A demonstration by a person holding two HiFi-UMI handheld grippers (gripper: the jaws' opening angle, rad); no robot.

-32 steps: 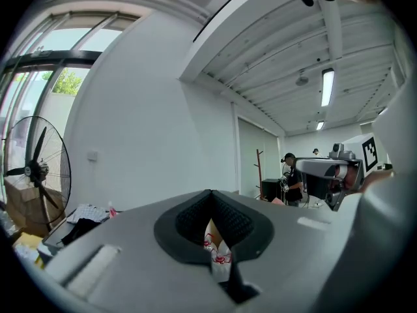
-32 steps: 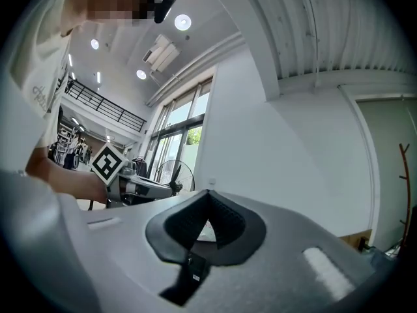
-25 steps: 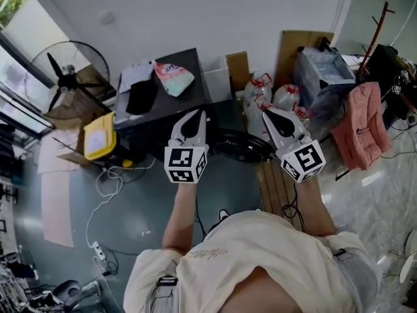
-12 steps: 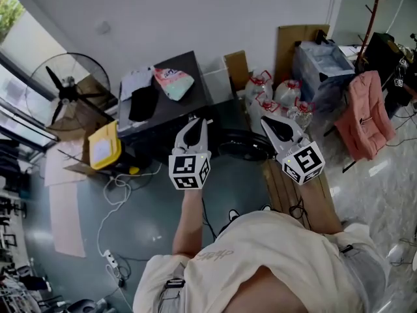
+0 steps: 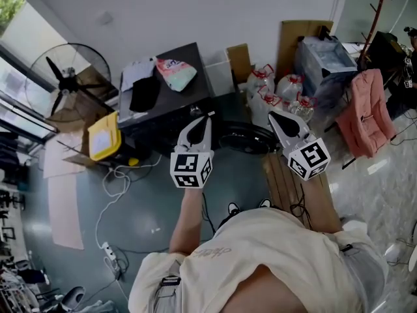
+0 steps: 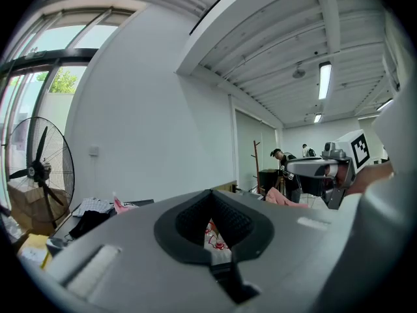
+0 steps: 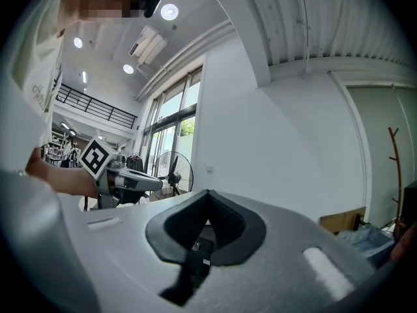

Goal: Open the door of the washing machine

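Note:
The washing machine (image 5: 171, 113) is a dark box in the middle of the head view, with a black cloth (image 5: 143, 94) and a pink-green bag (image 5: 175, 73) on its top. By its right front corner lies a dark round ring (image 5: 244, 139); I cannot tell whether it is the door. My left gripper (image 5: 208, 115) hangs in the air in front of the machine, shut and empty; in its own view the left gripper (image 6: 210, 192) has its jaws together. My right gripper (image 5: 272, 114) floats above the ring's right side, also shut on nothing, and the right gripper (image 7: 208, 192) shows the same.
A standing fan (image 5: 65, 77) and a yellow box (image 5: 104, 135) are left of the machine. Cables (image 5: 111, 194) and a power strip (image 5: 107, 256) lie on the floor. A wooden pallet (image 5: 280, 181), water bottles (image 5: 277, 93), cardboard (image 5: 300, 38) and a pink garment (image 5: 365, 119) crowd the right.
Both grippers have sunk a little in front of the machine and stay shut. The head view has shifted slightly.

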